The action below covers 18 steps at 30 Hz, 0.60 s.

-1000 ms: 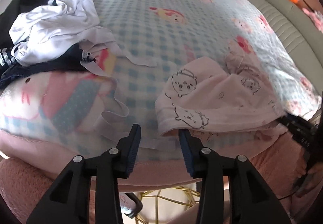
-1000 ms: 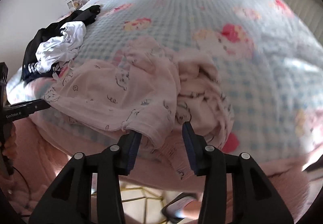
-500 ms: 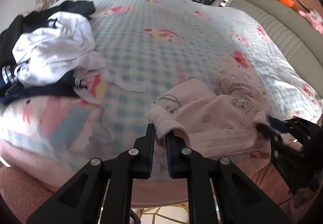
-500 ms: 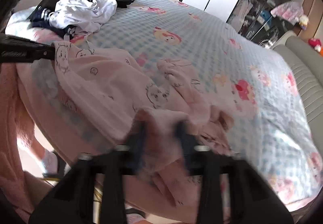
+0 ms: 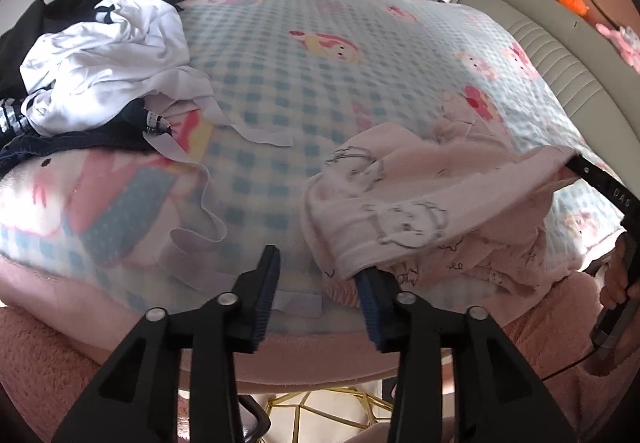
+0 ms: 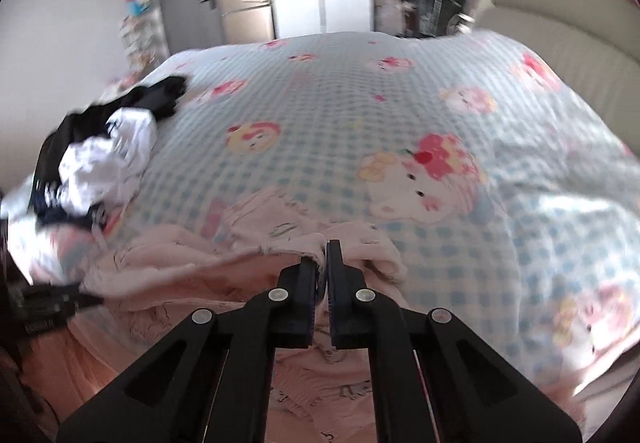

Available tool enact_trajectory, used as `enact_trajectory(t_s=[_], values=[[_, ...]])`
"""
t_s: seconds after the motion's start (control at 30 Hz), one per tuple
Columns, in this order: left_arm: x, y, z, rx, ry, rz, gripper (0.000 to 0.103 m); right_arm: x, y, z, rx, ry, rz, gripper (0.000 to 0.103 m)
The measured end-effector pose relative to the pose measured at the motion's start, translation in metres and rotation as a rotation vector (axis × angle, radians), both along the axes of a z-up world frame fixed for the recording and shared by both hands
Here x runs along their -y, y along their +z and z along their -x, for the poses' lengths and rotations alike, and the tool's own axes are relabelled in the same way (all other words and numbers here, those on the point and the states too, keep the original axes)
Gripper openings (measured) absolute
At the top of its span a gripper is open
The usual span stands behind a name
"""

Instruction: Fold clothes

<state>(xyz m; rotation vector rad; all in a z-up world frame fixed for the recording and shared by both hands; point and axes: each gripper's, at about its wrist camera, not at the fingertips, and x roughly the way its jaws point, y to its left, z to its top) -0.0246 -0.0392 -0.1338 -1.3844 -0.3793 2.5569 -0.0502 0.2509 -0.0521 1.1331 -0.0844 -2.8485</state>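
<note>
Right gripper pinched closed on edge of pink garment, lifting it. Left gripper spread wide, gripping nothing; garment's hem drapes over its right finger. One pink garment lies at near edge of bed. One heap of white and dark clothes well apart, far left.
</note>
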Motion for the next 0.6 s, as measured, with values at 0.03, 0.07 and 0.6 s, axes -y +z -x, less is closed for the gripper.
enact_trajectory(t_s=[0.03,0.07,0.6], values=[[-0.001,0.000,0.000,0.001,-0.005,-0.011,0.044,-0.007,0.000,0.000,0.005,-0.020,0.022,0.003],[-0.002,-0.001,0.000,0.002,-0.011,-0.022,0.044,-0.013,-0.001,0.000,0.015,-0.026,0.073,0.003],[0.013,0.086,-0.013,-0.240,0.102,0.144,0.004,-0.037,0.019,-0.023,-0.047,-0.081,0.331,0.004]])
